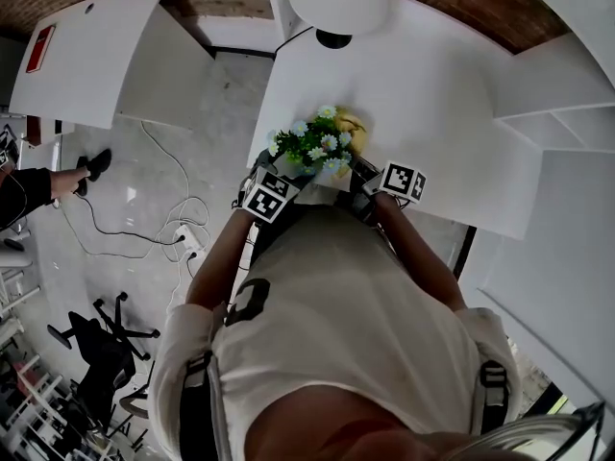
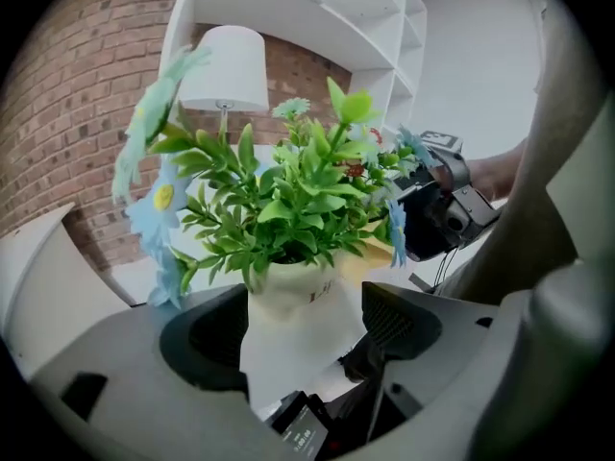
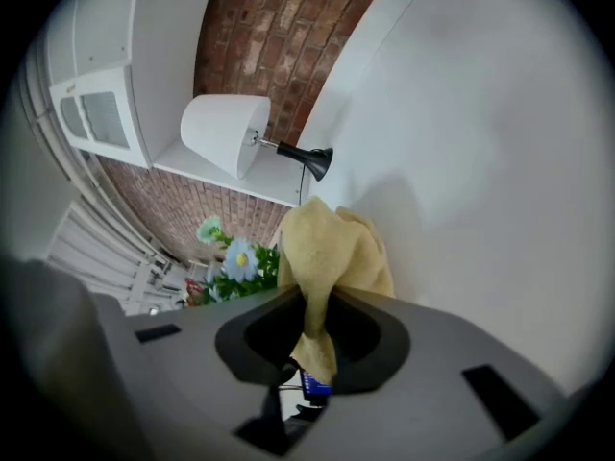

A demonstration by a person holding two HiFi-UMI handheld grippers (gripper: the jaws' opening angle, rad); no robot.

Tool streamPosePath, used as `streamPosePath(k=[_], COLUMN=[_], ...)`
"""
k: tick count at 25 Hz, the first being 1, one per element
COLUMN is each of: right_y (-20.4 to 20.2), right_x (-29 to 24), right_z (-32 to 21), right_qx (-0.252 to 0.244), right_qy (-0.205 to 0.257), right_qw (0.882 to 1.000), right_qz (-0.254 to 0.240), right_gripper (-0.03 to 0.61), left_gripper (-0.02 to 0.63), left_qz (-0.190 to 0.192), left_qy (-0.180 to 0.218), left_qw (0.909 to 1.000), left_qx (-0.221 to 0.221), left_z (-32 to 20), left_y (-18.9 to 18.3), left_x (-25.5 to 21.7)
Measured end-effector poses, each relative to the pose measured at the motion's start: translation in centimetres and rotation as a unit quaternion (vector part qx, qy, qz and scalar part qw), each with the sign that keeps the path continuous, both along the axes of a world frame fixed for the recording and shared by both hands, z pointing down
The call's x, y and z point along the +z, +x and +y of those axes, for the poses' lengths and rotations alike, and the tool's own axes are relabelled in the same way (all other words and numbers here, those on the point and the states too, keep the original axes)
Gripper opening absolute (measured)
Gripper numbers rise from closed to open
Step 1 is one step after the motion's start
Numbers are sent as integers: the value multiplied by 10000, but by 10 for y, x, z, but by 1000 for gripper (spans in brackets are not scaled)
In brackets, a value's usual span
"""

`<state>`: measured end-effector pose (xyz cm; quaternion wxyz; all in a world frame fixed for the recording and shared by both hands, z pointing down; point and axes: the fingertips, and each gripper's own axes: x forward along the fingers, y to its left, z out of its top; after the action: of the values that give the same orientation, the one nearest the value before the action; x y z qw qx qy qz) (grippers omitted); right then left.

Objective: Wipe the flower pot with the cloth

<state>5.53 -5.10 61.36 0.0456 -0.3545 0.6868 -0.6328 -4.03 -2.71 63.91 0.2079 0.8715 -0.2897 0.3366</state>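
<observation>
Holding the flower pot [image 2: 293, 301] in your left gripper [image 2: 300, 334], you have the jaws pressed against its white sides, with the green plant [image 2: 288, 195] and its pale blue flowers rising above them. Your right gripper [image 3: 312, 344] sits just right of the pot, jaws pinching a fold of the yellow cloth [image 3: 336, 248]. The bunched cloth stands up close beside the pot's rim; whether it touches the pot is unclear. Under the pot is the near edge of the white desk [image 1: 432, 94]. Beyond the pot stands a white lamp [image 3: 226, 133].
</observation>
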Motion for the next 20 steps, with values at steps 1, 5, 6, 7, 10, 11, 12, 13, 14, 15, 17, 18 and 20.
streamPosePath(k=[1,5,6,7,10,11,12,13,14,15,17,18,20], right_y=[-1,0,3,5,7,7,7,8,9,10,13,14,12], right_x=[3,21,29,35,45,46,47,48,48,47,39,33,16], right_z=[1,9,12,15,18,18,18,19,20,20,18,17,12], right_qx=[-3,42,21,-19,-117,-157,-204,-246,-273,-277,-209,-142,-19], right_qy=[20,-153,-255,-327,-387,-381,-374,-368,-364,-358,-348,-342,-272], right_qw=[9998,9991,9985,9980,9972,9970,9967,9964,9963,9963,9971,9979,9993], right_qz=[183,403,475,544,624,657,694,720,730,726,643,540,275], right_gripper=[55,55,54,54,55,57,61,64,64,64,65,66,66], left_gripper=[356,356,356,356,356,356,356,356,356,356,356,356,356], left_qz=[-58,42,84,99,125,142,141,103,28,-57,-107,-59,29], left_qy=[3,-118,-150,-156,-146,-168,-192,-196,-179,-150,-110,-115,-151], left_qw=[10000,9999,9998,9998,9998,9997,9997,9998,9998,9998,9996,9996,9997], left_qx=[46,-42,-42,-16,61,54,42,23,-14,-75,-220,-254,-183], left_z=[2,9,11,13,19,20,20,20,18,14,2,-4,-11], left_y=[1,5,7,10,16,16,15,12,7,0,-12,-15,-13], left_x=[0,1,1,0,-1,-1,0,1,2,4,3,-1,-7])
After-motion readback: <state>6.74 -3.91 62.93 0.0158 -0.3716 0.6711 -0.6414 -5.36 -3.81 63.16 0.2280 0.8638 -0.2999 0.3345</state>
